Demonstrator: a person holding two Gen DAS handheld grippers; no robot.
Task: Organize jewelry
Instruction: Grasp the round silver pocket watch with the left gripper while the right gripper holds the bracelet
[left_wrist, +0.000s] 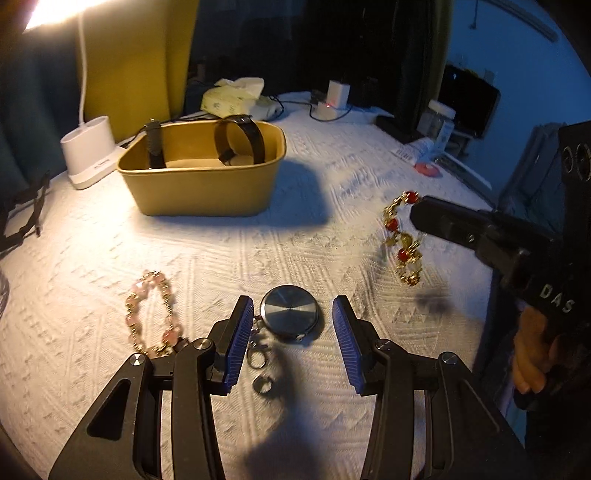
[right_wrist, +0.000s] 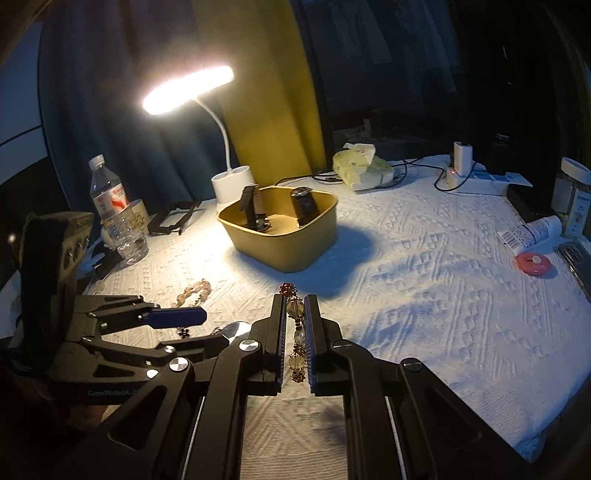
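The right gripper (right_wrist: 295, 336) is gripping a red-and-gold bracelet (left_wrist: 402, 240) in clenched jaws, while the left gripper (left_wrist: 293, 332) is hovering, jaws released, above a pocket watch (left_wrist: 289, 312) on the tabletop (left_wrist: 221, 251).

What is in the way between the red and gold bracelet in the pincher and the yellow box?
Nothing visible. The right gripper holds the red and gold bracelet above the white cloth, and only bare cloth lies between it and the yellow box. The box is open on top, with two watches already inside.
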